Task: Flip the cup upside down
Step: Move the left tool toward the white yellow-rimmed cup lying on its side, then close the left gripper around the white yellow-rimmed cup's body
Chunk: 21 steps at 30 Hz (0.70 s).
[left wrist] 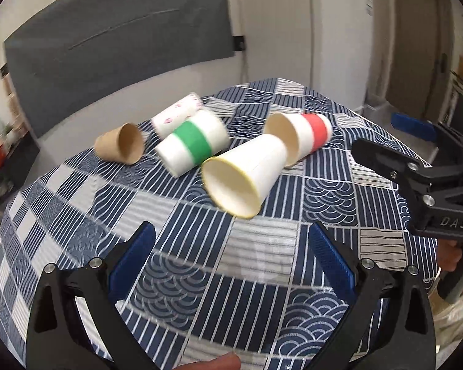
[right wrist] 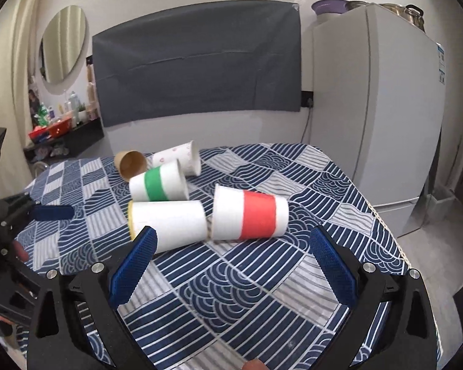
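The left hand-held gripper (left wrist: 231, 256), black-framed with blue ribbed pads on its two fingers (left wrist: 132, 262), has its jaws spread wide with nothing between them. A fingertip of the person's hand (left wrist: 222, 362) shows at its base, just behind the jaws.

The right hand-held gripper (right wrist: 233, 260), of the same black frame and blue pads (right wrist: 331, 265), is likewise spread wide and empty. From the left wrist view it sits off to the right of the left gripper, well apart. A fingertip (right wrist: 254, 364) shows at its base too.
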Tool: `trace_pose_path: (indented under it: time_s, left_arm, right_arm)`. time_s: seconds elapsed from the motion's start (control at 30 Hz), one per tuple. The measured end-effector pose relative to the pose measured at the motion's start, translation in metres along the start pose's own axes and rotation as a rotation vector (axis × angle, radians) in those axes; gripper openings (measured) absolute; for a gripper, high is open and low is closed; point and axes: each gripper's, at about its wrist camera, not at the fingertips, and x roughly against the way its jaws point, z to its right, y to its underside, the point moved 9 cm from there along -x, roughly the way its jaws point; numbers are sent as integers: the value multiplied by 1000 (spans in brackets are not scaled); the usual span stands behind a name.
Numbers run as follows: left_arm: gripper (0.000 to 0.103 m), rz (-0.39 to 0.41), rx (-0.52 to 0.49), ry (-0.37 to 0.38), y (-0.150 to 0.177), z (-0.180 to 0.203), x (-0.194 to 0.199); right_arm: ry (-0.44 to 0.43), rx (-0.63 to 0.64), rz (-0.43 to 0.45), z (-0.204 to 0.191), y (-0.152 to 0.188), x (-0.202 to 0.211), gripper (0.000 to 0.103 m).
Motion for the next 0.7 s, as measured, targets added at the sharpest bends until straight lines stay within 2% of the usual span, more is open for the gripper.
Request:
trace_pose_path:
  time_s: [0.1, 0.27, 0.53, 0.6, 0.67, 0.7]
  left_arm:
    - [97, -10, -70, 25, -14, 7, -16]
    - [97, -80, -152, 79, -24, 7, -51]
    - [97, -107, -263, 134, -34, 19, -89]
    - [93, -114, -284, 132, -33, 21, -94]
    - [79, -129, -299, 123, -31, 20, -100]
    - [78, -121, -304, 124, -31, 20, -100]
  right_arm:
    - [24, -9, -18, 10, -1, -11, 95]
    - [43, -15, -68, 22, 6, -30, 95]
    - [72, -27, -128, 34, 14, -54, 95]
    - [65, -33, -140, 33, 17, -58, 95]
    - [59, -33, -147, 32, 18, -60, 95]
    - [57, -30, -149, 32, 19, -60, 95]
